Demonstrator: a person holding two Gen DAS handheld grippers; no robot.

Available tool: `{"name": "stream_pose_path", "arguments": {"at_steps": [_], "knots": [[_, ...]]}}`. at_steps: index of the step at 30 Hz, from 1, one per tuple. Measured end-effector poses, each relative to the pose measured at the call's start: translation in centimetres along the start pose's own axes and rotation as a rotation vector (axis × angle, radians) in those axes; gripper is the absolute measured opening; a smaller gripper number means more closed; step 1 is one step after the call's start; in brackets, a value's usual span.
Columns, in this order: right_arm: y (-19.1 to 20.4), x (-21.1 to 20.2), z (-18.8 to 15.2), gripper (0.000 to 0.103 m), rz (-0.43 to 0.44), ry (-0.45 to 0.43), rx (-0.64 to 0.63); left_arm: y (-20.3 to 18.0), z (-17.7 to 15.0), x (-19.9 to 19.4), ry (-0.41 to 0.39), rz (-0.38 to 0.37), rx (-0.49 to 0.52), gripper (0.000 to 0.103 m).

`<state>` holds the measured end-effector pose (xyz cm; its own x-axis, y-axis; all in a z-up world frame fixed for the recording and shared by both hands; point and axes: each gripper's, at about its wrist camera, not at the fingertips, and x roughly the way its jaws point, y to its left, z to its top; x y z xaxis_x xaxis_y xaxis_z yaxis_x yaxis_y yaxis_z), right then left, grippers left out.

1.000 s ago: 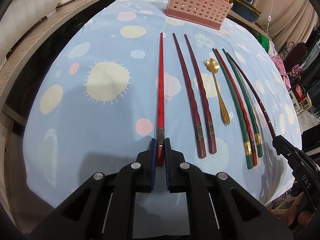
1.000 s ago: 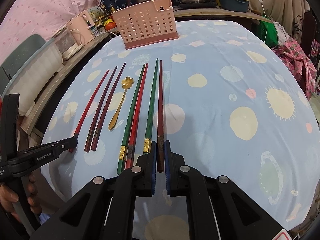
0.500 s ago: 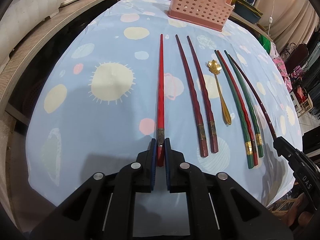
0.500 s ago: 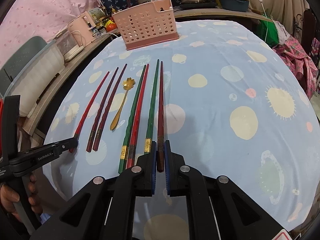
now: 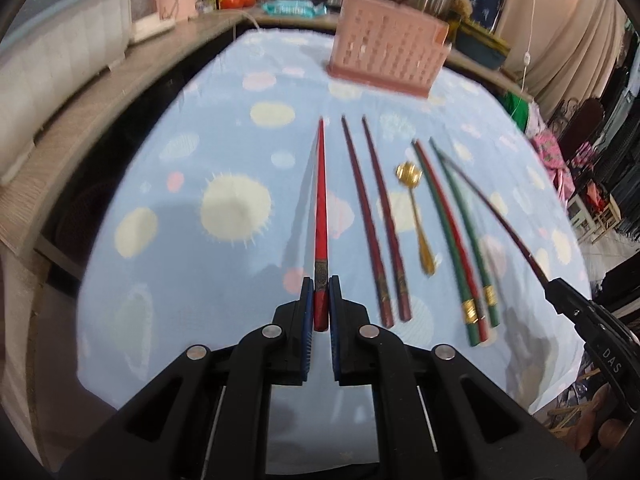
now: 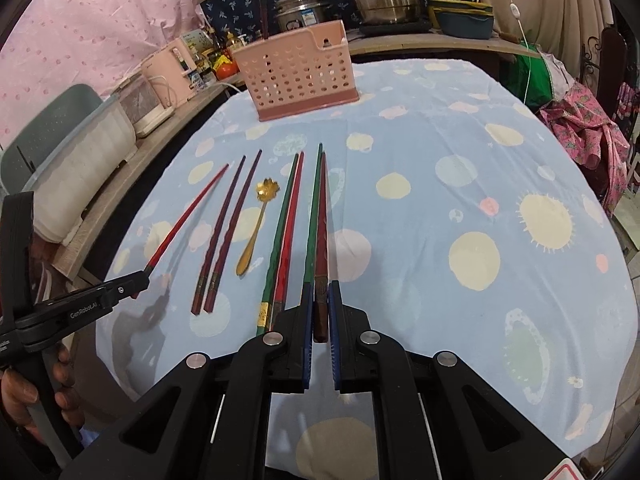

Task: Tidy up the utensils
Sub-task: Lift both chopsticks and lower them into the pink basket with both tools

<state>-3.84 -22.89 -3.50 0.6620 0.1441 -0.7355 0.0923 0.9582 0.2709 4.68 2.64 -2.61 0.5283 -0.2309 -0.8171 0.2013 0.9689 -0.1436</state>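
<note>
1. The left gripper [image 5: 321, 300] has its blue-padded jaws pinched on the thick end of a bright red chopstick [image 5: 321, 204], which runs straight ahead from the jaws over the pale blue, spot-patterned tablecloth [image 5: 224, 152]. Its shadow on the cloth stands apart from it, so it looks lifted.
2. The right gripper [image 6: 320, 308] is pressed together on the butt of a dark brown-red chopstick [image 6: 322, 220], which points away from the jaws toward the pink perforated plastic utensil basket [image 6: 300, 76] at the far side of the table.
3. Between the two held sticks, on the cloth, lie a pair of dark maroon chopsticks [image 5: 374, 216], a gold spoon with a flower-shaped bowl [image 5: 418, 208], a green chopstick and a red one side by side [image 5: 448, 232], and a further green chopstick [image 6: 313, 216] just beside the right gripper's stick.
4. The bright red stick has a dark ornamented band near the jaws; the green and red sticks carry gold bands at their thick ends.
5. The left gripper's side reads "GenRoboAI" in the right wrist view; the right gripper's side shows "DAS" in the left wrist view.
6. A hand [image 6: 24, 396] holds the left gripper's handle.
</note>
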Motion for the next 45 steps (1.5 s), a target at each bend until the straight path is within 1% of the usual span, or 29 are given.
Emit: {"name": "stream_pose_path", "arguments": {"at_steps": [6, 11, 15, 18, 23, 30, 33, 38, 41, 45], "knots": [[0.2, -2.6, 2.7, 0.007, 0.014, -0.070, -0.003, 0.0, 3.2, -3.3, -0.100, -0.020, -0.003, 0.007], [0.4, -4.5, 6.1, 0.007, 0.019, -0.141, -0.003, -0.2, 7.6, -5.7, -0.201, -0.027, 0.004, 0.007], [0.4, -5.8, 9.4, 0.007, 0.021, -0.201, -0.005, -0.5, 11.6, -7.3, -0.281, -0.030, 0.009, 0.007], [0.2, -6.3, 12.0, 0.007, 0.025, -0.238, 0.000, -0.7, 13.9, -8.1, -0.321, -0.035, 0.011, 0.007], [0.0, -6.5, 16.2, 0.007, 0.024, -0.286, -0.006, -1.5, 19.2, -9.1, -0.396, -0.051, 0.020, 0.007], [-0.2, -6.7, 23.2, 0.007, 0.042, -0.366, -0.009, -2.8, 26.0, -11.4, -0.518, -0.074, 0.017, 0.007], [-0.1, -7.0, 26.2, 0.007, 0.048, -0.411, -0.010, -3.6, 29.1, -12.2, -0.586, -0.069, 0.014, 0.007], [0.4, -6.5, 31.5, 0.007, 0.035, -0.485, -0.037, -4.7, 33.0, -11.9, -0.634, -0.068, 0.016, 0.007], [0.4, -5.6, 34.3, 0.007, 0.039, -0.501, -0.031, -5.6, 35.0, -11.1, -0.647, -0.062, 0.030, 0.007], [0.9, -4.5, 37.1, 0.007, 0.020, -0.530, -0.041, -6.6, 37.1, -9.6, -0.660, -0.056, 0.037, 0.007]]}}
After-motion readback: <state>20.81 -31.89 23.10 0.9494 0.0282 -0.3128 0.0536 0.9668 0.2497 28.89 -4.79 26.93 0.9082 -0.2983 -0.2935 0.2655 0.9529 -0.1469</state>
